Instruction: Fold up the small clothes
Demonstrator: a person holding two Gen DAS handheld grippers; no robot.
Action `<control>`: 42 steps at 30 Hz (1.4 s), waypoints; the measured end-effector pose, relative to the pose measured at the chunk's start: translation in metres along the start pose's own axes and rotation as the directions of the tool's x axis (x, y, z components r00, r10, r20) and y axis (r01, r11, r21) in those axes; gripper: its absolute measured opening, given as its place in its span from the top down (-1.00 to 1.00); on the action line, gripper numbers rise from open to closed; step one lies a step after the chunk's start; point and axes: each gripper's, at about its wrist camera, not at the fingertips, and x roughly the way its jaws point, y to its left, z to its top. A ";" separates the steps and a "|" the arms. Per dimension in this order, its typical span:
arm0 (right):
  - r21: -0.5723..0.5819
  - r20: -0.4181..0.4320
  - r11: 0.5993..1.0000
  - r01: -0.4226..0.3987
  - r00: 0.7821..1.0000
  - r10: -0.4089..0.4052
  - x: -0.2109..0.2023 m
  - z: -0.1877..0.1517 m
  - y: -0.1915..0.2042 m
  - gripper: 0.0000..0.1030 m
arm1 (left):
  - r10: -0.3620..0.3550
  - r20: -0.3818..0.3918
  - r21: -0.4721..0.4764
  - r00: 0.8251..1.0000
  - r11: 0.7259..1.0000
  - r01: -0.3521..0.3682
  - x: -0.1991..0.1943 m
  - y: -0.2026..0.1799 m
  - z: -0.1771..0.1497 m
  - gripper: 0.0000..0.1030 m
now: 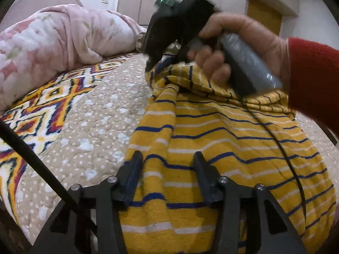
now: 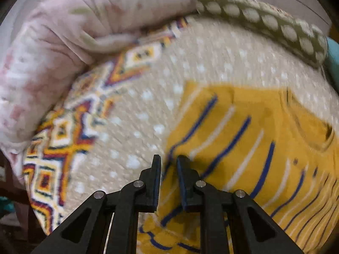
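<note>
On the bed (image 1: 89, 127), the right tool (image 2: 168, 158) pinches an edge of the yellow striped garment (image 1: 222, 139) mid-fold, while the left tool (image 1: 167, 156) hovers spread above it; next, the carried edge needs laying flat.

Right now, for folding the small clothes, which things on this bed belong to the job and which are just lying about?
Part of the job:
- yellow striped garment
- left gripper, jaws apart over the garment
- right gripper, closed on a fold of the garment
- beige dotted quilt, the folding surface

Just lying about:
- pink floral duvet
- patterned blanket
- green dotted cushion
</note>
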 end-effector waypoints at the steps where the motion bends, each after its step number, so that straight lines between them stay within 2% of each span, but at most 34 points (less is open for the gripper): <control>1: 0.003 0.034 1.000 -0.010 0.999 0.009 -0.013 0.002 -0.003 0.67 | -0.006 0.001 -0.002 1.000 1.000 0.006 0.000 0.001 0.000 0.02; 3: 0.019 0.079 1.000 0.009 0.997 -0.010 -0.029 0.000 -0.009 0.67 | -0.020 0.004 -0.006 1.000 1.000 0.020 0.001 0.002 0.000 -0.01; 4: 0.023 0.093 0.999 0.043 0.995 -0.045 -0.034 -0.002 -0.013 0.67 | -0.022 0.006 -0.005 1.000 1.000 0.022 0.001 0.002 0.000 -0.02; 7: 0.028 0.038 0.984 0.178 0.983 -0.179 -0.017 -0.005 -0.020 0.67 | -0.022 0.012 -0.002 1.000 1.000 0.022 0.001 0.001 -0.001 -0.05; 9: 0.028 0.006 0.976 0.217 0.976 -0.217 0.004 -0.008 -0.021 0.72 | -0.020 0.012 0.004 1.000 1.000 0.020 0.001 0.000 -0.002 -0.06; 12: 0.077 0.002 0.986 0.149 0.989 -0.150 0.023 -0.004 -0.018 0.72 | -0.017 0.011 0.010 1.000 1.000 0.017 0.001 -0.002 -0.002 -0.07; 15: 0.067 0.012 0.990 0.122 0.992 -0.123 0.026 0.004 -0.005 0.72 | -0.003 0.004 0.028 1.000 1.000 0.003 0.001 -0.005 -0.002 -0.08; 17: 0.091 0.027 0.995 0.038 0.999 -0.040 0.010 0.000 -0.009 0.72 | 0.009 -0.007 0.045 1.000 0.999 -0.009 0.002 -0.008 -0.001 -0.10; 19: 0.103 0.068 0.995 0.003 0.998 -0.010 -0.018 -0.014 -0.014 0.67 | 0.015 -0.017 0.052 1.000 0.999 -0.014 0.003 -0.008 0.000 -0.11; 22: 0.118 0.117 0.993 0.023 0.992 -0.037 -0.068 -0.050 -0.040 0.43 | 0.026 -0.030 0.064 0.999 0.998 -0.024 0.004 -0.010 0.001 -0.13; 25: 0.174 0.144 0.980 0.093 0.982 -0.119 -0.115 -0.099 -0.090 0.25 | 0.039 -0.042 0.078 0.998 0.996 -0.035 0.004 -0.011 0.002 -0.14; 27: 0.274 0.156 0.957 0.096 0.977 -0.143 -0.146 -0.126 -0.132 0.14 | 0.042 -0.053 0.073 0.998 0.997 -0.038 0.005 -0.011 0.004 -0.14; 28: 0.359 0.164 0.930 0.079 0.976 -0.146 -0.161 -0.142 -0.162 0.11 | 0.044 -0.057 0.073 0.997 0.997 -0.040 0.006 -0.011 0.004 -0.15; 30: 0.500 0.185 0.866 0.014 0.975 -0.123 -0.177 -0.169 -0.206 0.08 | 0.055 -0.066 0.080 0.996 0.996 -0.050 0.007 -0.013 0.005 -0.16; 31: 0.573 0.208 0.819 -0.042 0.973 -0.096 -0.182 -0.185 -0.228 0.07 | 0.062 -0.069 0.084 0.996 0.995 -0.056 0.008 -0.014 0.006 -0.18; 33: 0.649 0.258 0.749 -0.134 0.965 -0.051 -0.183 -0.204 -0.252 0.04 | 0.077 -0.078 0.092 0.994 0.993 -0.069 0.009 -0.017 0.006 -0.19; 34: 0.665 0.270 0.730 -0.157 0.962 -0.039 -0.180 -0.207 -0.258 0.04 | 0.081 -0.081 0.094 0.993 0.993 -0.073 0.009 -0.017 0.007 -0.20; 37: 0.685 0.312 0.693 -0.224 0.950 -0.002 -0.164 -0.203 -0.266 0.04 | 0.095 -0.092 0.104 0.991 0.991 -0.085 0.010 -0.019 0.008 -0.22; 41: 0.717 0.286 0.682 -0.145 0.953 -0.098 -0.148 -0.180 -0.271 0.08 | 0.104 -0.106 0.107 0.989 0.990 -0.093 0.011 -0.020 0.009 -0.23; 42: 0.726 0.269 0.675 -0.130 0.957 -0.105 -0.145 -0.175 -0.273 0.48 | 0.107 -0.109 0.109 0.988 0.990 -0.095 0.012 -0.021 0.009 -0.24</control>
